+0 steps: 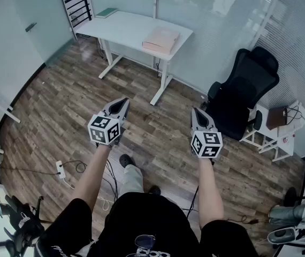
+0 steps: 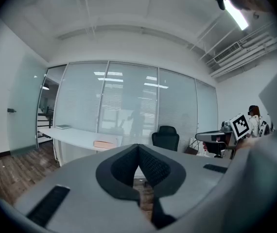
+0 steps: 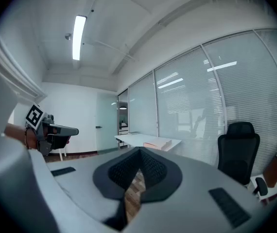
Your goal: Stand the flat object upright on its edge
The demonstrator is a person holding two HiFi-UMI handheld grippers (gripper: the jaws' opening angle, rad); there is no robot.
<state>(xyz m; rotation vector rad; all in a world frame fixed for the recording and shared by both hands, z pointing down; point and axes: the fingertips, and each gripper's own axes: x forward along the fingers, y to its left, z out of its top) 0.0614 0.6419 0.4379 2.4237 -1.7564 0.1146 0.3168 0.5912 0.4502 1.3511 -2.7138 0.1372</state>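
Flat pink box (image 1: 161,39) is untouched, so I judge the approach step is not yet begun. The left gripper (image 1: 123,101) and right gripper (image 1: 195,112) are clenched on nothing above the wood floor (image 1: 61,106), well apart from the box. It lies flat by the white desk's (image 1: 121,28) right edge. Next: close in and part the jaws.

Office: white desk (image 1: 136,31), black swivel chair (image 1: 243,92), frosted glass partitions (image 2: 129,106), wood floor (image 1: 67,106).
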